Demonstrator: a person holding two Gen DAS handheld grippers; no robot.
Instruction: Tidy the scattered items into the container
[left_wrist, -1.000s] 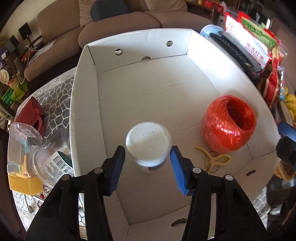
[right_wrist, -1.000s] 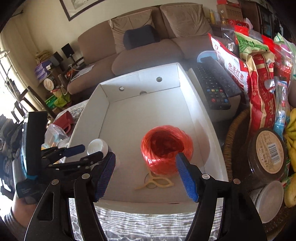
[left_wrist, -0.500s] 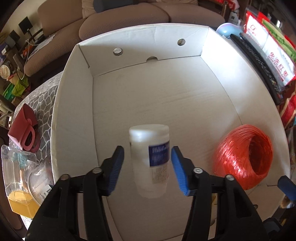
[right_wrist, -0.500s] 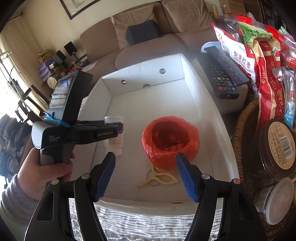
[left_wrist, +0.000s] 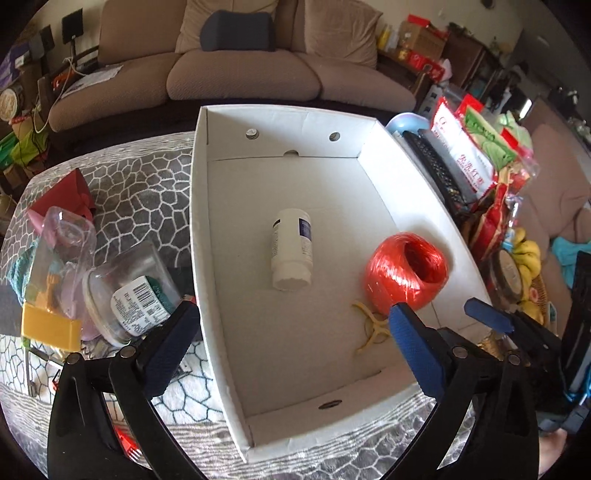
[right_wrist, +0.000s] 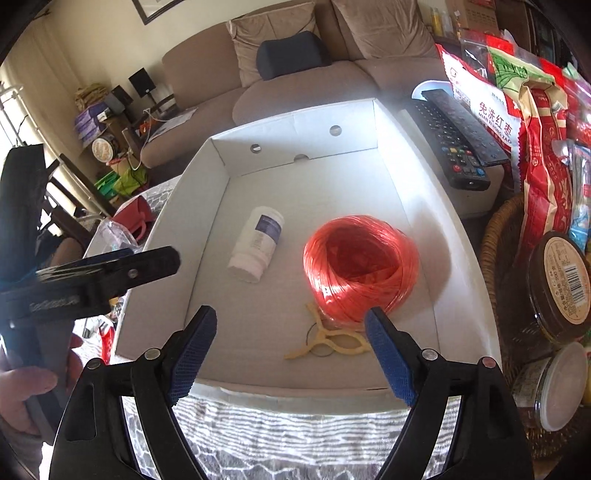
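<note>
A white cardboard box (left_wrist: 199, 206) (right_wrist: 454, 236) stands on the patterned table. Inside it a white pill bottle (left_wrist: 291, 253) (right_wrist: 256, 243) lies on its side, beside a red twine ball (left_wrist: 406, 271) (right_wrist: 360, 267) and a yellow clip (left_wrist: 371, 326) (right_wrist: 330, 343). My left gripper (left_wrist: 291, 350) is open and empty, held back above the box's near edge; it also shows in the right wrist view (right_wrist: 107, 273). My right gripper (right_wrist: 291, 354) is open and empty over the box's near edge; its blue fingertip (left_wrist: 487, 317) shows in the left wrist view.
Left of the box lie a clear jar with a barcode label (left_wrist: 129, 295), a clear container with a yellow lid (left_wrist: 51, 284) and a red item (left_wrist: 62, 195). Remote controls (right_wrist: 458, 140), snack bags (right_wrist: 524, 122), jars (right_wrist: 557, 284) and bananas (left_wrist: 524, 254) crowd the right side.
My left gripper has let go of the white bottle, which now lies on its side in the box, and has pulled back and up. The right gripper has stayed nearly in place.
</note>
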